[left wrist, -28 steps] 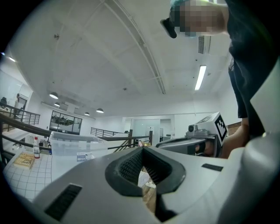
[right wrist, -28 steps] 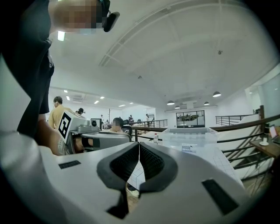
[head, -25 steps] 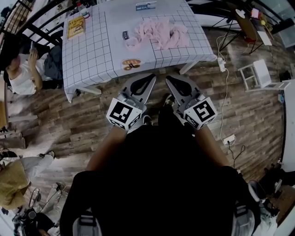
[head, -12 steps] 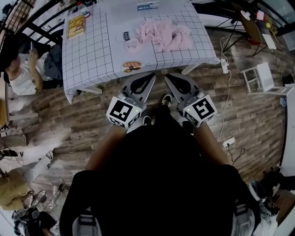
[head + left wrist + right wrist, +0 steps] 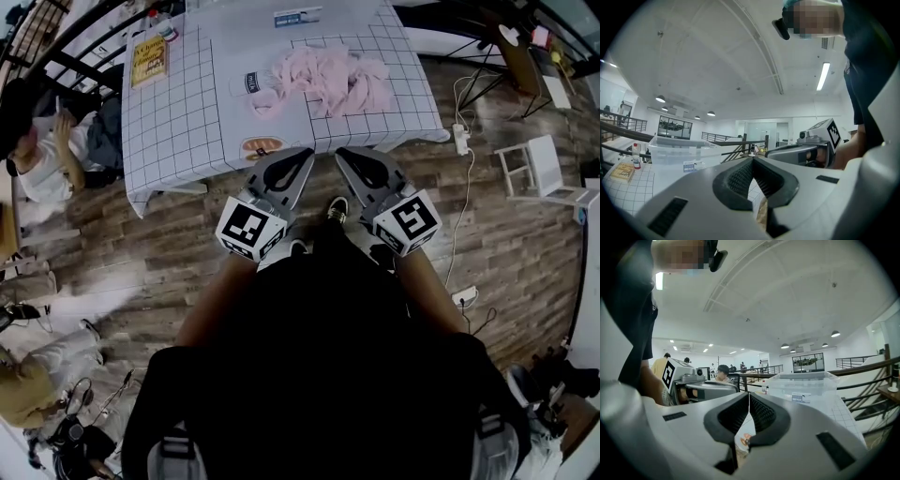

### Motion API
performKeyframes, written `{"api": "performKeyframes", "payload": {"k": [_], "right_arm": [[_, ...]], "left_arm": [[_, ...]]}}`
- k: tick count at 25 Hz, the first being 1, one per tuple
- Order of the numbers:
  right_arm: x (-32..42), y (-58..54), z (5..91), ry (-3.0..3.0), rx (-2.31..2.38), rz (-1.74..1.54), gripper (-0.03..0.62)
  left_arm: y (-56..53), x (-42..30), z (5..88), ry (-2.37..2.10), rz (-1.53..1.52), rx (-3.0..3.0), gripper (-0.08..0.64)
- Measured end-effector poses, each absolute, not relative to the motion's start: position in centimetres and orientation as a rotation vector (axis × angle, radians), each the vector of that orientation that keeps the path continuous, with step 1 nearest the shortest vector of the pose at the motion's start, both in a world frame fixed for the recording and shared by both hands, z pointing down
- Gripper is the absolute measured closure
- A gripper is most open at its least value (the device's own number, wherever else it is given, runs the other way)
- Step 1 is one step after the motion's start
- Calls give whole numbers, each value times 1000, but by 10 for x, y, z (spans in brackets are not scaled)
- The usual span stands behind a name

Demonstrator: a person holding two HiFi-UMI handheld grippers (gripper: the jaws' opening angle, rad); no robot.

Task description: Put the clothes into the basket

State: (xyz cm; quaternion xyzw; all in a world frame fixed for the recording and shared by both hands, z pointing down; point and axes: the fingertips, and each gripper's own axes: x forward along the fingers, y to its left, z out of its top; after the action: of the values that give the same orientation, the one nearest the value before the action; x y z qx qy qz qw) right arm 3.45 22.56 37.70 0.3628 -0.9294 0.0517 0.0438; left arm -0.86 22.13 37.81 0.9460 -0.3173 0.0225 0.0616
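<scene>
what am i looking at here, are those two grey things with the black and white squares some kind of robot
There is no robot. A person in a black top holds a hand-worked claw in each hand: the left claw and the right claw. The marker cubes with the squares are part of them.

The head view comes from a camera on the person's head, looking steeply down. The left and right gripper views come from cameras riding on each claw, looking along its jaws.

Ahead stands a grid-patterned table. On it lie a heap of pink clothes, a yellow book, a bottle and, at the far end, a clear plastic bin.

Both claws are shut and hold nothing, and neither touches the clothes.
</scene>
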Motion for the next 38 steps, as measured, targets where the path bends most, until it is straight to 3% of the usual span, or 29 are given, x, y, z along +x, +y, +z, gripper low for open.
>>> {"api": "performKeyframes", "payload": {"k": [20, 38], "right_arm": [[96, 109, 386, -2861, 1016, 184, 574], [114, 47, 422, -2795, 931, 241, 574]], "left_arm": [[106, 55, 384, -1010, 102, 2820, 558], [44, 68, 403, -1089, 127, 2773, 558]]}}
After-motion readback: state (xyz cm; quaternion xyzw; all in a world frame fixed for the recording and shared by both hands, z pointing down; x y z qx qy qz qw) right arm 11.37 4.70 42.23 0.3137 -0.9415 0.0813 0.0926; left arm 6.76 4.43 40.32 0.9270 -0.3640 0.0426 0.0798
